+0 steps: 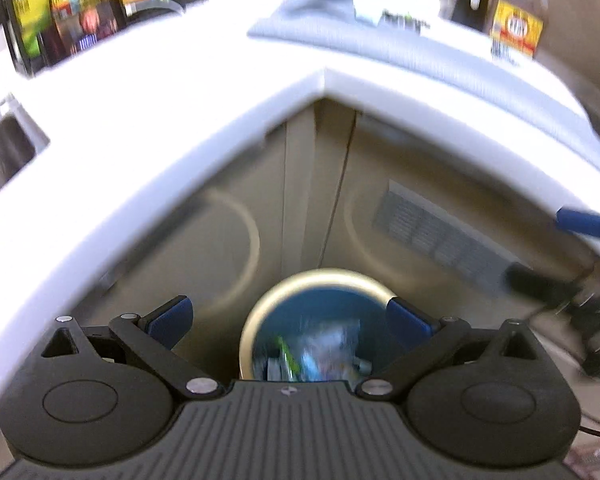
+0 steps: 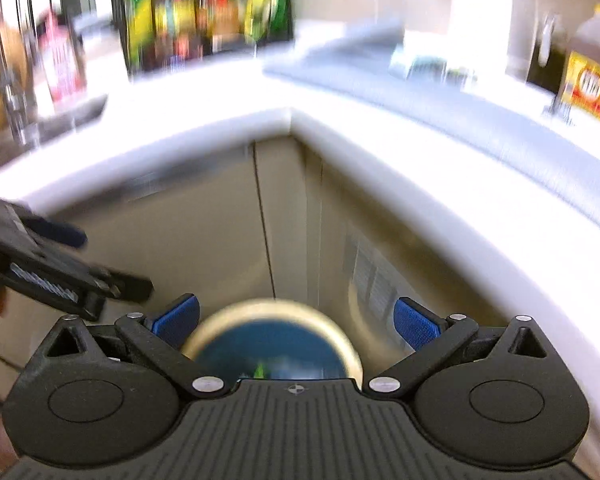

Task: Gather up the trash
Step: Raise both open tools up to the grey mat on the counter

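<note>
A smooth white L-shaped countertop (image 1: 148,168) wraps beige cabinet doors (image 1: 220,240); in the corner below, a round gold-rimmed, blue-lined bin (image 1: 320,320) holds crumpled wrappers (image 1: 328,348), beneath the spread, empty left gripper (image 1: 290,320) and right gripper (image 2: 296,320).

Blurred trash (image 1: 324,352) in the bin (image 1: 260,312), partly hidden by the tool body.

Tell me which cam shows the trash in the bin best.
Left wrist: the bin is open to view, with wrappers visible inside. Right wrist shows only a blurred sliver of the bin, mostly behind the gripper body.
</note>
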Demonstrator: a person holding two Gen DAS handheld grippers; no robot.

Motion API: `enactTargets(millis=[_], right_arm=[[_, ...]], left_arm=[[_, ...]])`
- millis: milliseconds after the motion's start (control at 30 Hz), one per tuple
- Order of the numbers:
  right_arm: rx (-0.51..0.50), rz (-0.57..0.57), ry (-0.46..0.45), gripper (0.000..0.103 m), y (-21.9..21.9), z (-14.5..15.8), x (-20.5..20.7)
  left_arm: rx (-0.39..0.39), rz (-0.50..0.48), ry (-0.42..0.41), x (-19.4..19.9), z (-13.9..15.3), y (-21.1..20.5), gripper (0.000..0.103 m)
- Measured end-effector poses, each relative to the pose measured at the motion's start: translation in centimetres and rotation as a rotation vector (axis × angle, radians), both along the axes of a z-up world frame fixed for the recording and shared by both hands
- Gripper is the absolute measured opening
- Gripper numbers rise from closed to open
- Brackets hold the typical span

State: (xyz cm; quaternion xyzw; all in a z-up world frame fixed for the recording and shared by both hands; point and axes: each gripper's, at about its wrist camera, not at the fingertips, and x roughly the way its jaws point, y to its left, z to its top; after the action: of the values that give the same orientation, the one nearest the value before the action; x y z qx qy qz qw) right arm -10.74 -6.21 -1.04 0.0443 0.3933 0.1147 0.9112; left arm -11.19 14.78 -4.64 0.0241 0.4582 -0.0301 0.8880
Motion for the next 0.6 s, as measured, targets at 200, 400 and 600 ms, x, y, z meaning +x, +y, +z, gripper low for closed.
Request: enactTargets(millis=[200, 400, 600], right_arm=[[-0.019, -0.209, -0.242, 0.103, -4.7, 5.3, 4.3], [-0.086, -0.37, -0.207, 0.103, -9.3, 5.3, 12.2], [-0.111, -0.464, -0.141, 0.103, -11.6, 2.2, 19.0]], left_arm=[[0.003, -0.01, -0.106, 2.1, 4.2, -0.6, 0.103], [-0.011, -0.023, -0.142, 4.3, 6.4, -1.2, 0.103], [0.001, -0.041, -0.162, 6.5, 7.6, -1.8, 0.103]])
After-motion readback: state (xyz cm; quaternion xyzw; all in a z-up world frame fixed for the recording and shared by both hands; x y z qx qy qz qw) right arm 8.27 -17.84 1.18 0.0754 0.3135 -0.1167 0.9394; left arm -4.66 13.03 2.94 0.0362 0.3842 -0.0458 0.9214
